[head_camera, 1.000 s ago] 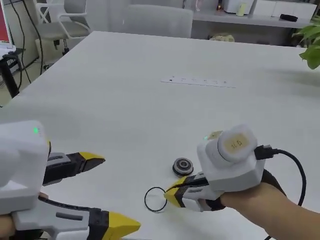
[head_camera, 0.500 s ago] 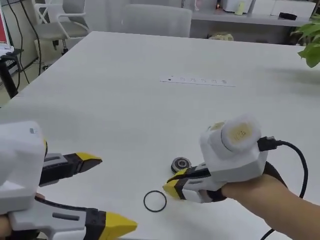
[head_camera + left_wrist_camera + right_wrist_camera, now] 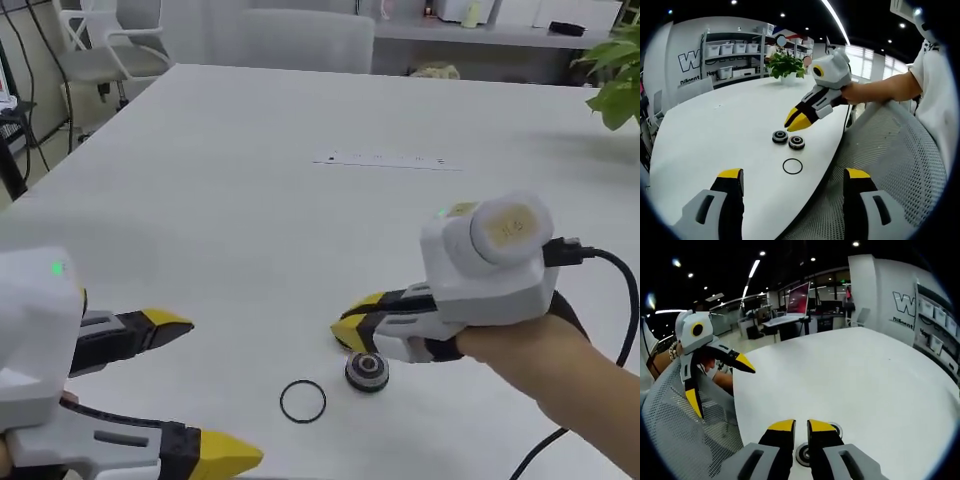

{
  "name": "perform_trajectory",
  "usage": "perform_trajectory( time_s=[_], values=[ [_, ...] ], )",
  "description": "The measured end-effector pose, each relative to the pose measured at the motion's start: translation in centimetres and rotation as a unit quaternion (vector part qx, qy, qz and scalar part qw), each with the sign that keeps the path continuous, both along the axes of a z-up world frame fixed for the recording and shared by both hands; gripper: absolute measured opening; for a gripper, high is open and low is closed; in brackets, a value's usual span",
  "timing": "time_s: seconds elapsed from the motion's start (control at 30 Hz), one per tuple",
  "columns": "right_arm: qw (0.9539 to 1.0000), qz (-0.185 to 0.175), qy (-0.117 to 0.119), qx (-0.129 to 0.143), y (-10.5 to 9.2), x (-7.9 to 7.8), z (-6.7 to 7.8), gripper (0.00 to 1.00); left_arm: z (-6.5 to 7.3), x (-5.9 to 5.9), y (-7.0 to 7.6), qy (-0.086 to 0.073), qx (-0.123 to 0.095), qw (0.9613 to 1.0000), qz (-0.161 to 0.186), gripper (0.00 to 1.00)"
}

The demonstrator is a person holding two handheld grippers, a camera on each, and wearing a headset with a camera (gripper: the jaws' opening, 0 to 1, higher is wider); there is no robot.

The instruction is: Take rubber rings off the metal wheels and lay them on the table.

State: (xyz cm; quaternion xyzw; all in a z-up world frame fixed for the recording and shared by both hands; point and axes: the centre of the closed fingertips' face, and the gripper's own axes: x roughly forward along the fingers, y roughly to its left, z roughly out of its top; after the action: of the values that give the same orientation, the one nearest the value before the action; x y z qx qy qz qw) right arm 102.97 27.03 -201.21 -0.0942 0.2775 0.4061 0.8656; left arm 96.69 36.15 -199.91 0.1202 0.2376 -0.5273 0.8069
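Right gripper (image 3: 342,333) has let go of the black rubber ring (image 3: 303,401). A second ago its yellow tips were touching the ring, and now they are lifted away from it, so the ring lies flat and alone on the table (image 3: 300,200). In the right gripper view we see the jaws drawn almost together with nothing between them. Just beside the ring, on the right gripper's side, sits one metal wheel (image 3: 367,371). The left gripper view shows a second wheel (image 3: 780,137) close against the first and farther from the ring, and the right gripper now hangs over the pair. We cannot make out which wheel is bare and which still wears its rubber. On the opposite side of the ring, well apart from it, the left gripper (image 3: 207,388) waits with its jaws spread wide and empty. We judge that one ring has been delivered and the work has moved on to the wheels. The next move probably calls for the right gripper to open and pick at a wheel's rim, perhaps with the left gripper steadying the wheel so it does not skid.
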Motion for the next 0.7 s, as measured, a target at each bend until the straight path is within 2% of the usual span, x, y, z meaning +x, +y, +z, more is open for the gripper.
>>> perform_trajectory(
  time_s=[0.4, 0.7],
  values=[
    [0.9979, -0.038, -0.039, 0.035, -2.4, 1.5, 3.2, 0.09, -0.2, 0.0, 0.1, 0.0, 0.006, 1.0, -0.001, 0.8],
    [0.9961, -0.038, -0.052, 0.06, -3.0, 1.5, 4.7, 0.11, -0.3, -0.2, 0.1, 0.002, 0.009, 1.0, -0.004, 0.79]
  ],
)
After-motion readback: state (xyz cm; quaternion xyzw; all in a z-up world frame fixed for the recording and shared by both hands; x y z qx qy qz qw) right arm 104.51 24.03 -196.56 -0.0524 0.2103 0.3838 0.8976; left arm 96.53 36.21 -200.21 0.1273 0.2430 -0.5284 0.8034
